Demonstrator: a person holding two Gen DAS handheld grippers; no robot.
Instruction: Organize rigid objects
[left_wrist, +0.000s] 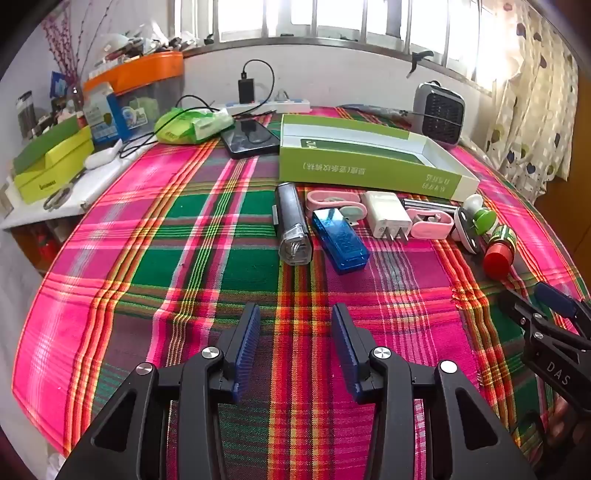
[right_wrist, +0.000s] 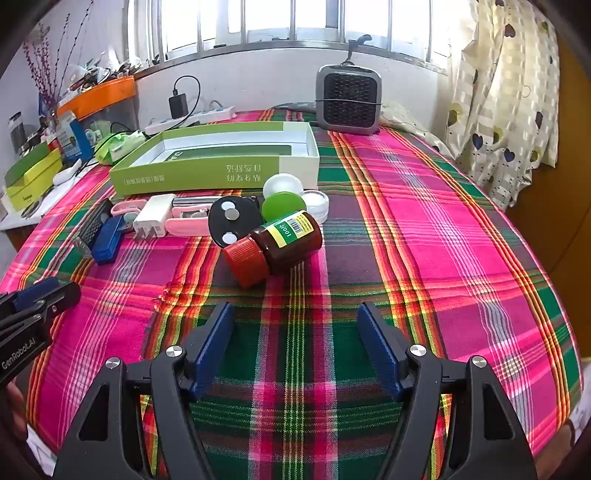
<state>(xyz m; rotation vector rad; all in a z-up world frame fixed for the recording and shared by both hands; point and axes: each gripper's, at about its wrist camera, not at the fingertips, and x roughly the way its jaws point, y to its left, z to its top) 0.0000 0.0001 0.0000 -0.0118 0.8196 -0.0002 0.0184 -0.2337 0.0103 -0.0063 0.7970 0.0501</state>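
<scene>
A row of small items lies in front of an open green and white box on the plaid cloth. From the left: a dark torch, a blue USB device, a white plug charger, pink clips, a black disc, a green lid and a brown bottle with a red cap on its side. My left gripper is open, short of the torch. My right gripper is open, just short of the bottle.
A grey heater stands at the back of the table. A phone, a green packet and a power strip lie behind the box. A cluttered side shelf with yellow-green boxes is at the left. Curtains hang at the right.
</scene>
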